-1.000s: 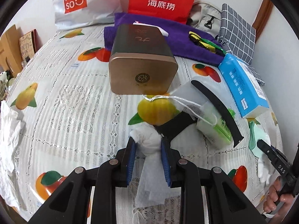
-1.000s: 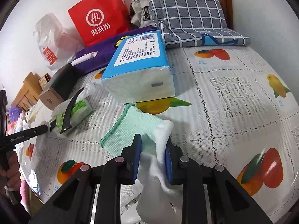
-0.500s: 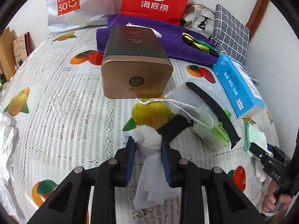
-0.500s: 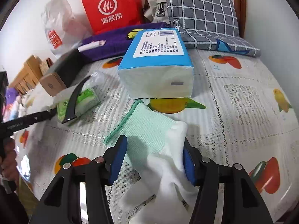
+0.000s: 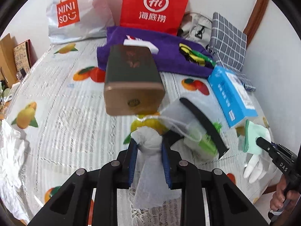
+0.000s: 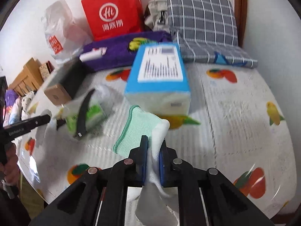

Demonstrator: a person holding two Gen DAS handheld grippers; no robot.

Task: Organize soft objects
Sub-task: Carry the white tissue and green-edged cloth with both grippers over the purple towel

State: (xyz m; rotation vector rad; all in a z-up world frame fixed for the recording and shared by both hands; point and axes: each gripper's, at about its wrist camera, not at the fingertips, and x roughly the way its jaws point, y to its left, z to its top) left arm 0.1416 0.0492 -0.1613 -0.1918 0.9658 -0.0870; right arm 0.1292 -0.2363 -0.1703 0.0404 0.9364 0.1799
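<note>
My left gripper (image 5: 148, 145) is shut on a white cloth (image 5: 150, 169) that hangs down between its fingers above the table. My right gripper (image 6: 153, 146) is shut on a white and mint-green glove (image 6: 137, 130) and holds it lifted over the table; the glove also shows at the right of the left wrist view (image 5: 254, 141). A clear pouch with a green pack and a black strap (image 5: 199, 131) lies just right of the left gripper.
A bronze box (image 5: 131, 82) lies ahead of the left gripper. A blue tissue pack (image 6: 158, 77) lies ahead of the right gripper. A purple towel (image 5: 169, 54), red bag (image 5: 152, 5), white Miniso bag (image 5: 75, 11) and checked cushion (image 6: 201, 20) stand at the back.
My right gripper opened, then shut again on the glove and lifted it. My left gripper rose with the white cloth held.
</note>
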